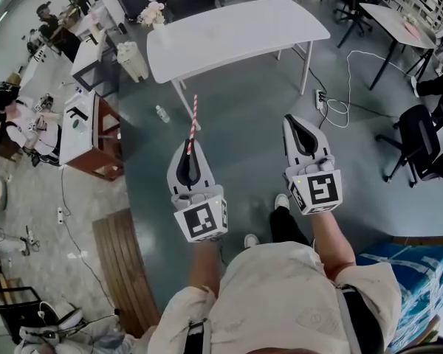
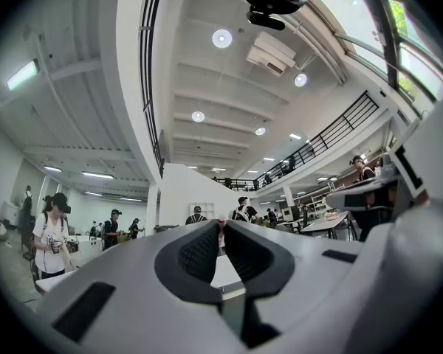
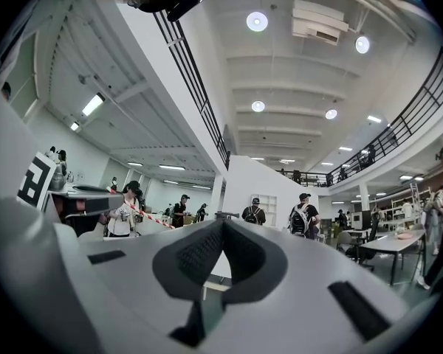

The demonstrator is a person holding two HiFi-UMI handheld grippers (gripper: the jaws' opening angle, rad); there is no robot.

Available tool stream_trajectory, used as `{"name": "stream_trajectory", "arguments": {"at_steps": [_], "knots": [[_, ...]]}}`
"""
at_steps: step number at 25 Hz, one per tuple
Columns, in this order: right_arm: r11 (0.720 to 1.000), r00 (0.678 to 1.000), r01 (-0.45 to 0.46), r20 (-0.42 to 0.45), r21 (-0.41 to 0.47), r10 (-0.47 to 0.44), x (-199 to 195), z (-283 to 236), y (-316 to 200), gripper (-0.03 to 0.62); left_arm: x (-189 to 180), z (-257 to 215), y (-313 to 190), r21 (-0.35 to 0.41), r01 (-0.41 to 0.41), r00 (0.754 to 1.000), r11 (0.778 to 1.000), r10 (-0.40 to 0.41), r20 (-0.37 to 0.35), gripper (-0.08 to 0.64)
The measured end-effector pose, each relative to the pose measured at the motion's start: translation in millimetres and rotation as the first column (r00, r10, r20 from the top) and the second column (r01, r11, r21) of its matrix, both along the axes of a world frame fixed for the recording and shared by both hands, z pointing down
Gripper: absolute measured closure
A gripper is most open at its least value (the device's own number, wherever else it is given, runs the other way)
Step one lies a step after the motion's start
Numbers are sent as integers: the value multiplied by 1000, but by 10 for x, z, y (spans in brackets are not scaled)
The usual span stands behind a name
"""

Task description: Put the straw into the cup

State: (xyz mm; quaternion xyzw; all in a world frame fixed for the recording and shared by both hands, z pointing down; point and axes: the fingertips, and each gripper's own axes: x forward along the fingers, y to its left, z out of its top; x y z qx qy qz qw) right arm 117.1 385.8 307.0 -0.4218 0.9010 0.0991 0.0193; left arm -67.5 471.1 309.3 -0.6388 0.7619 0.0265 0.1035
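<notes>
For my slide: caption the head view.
Left gripper pinches a red-striped straw; right gripper shut, empty; white table ahead.

White table [image 1: 236, 35], grey floor [image 1: 244, 131], perhaps wooden board [image 1: 122, 271]

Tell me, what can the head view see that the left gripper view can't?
Only the head view shows the person's shoes, a blue box and the whole striped length of the straw. Only the left gripper view shows the ceiling lights and the balcony railing. Both show the left tool shut on the straw.
</notes>
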Motion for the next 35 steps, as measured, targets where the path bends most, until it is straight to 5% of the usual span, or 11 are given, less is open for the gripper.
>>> {"name": "stream_trajectory", "arguments": {"at_steps": [24,35], "knots": [[998,998,39,51,-51,-36,598,43,-2636,591,688,-192,-2543,-40,47,996,998,-44,81,535],[996,995,65,75,-68,-60,905,36,-3445,592,977,-234,-3276,-61,83,992,995,-77,102,535]]}}
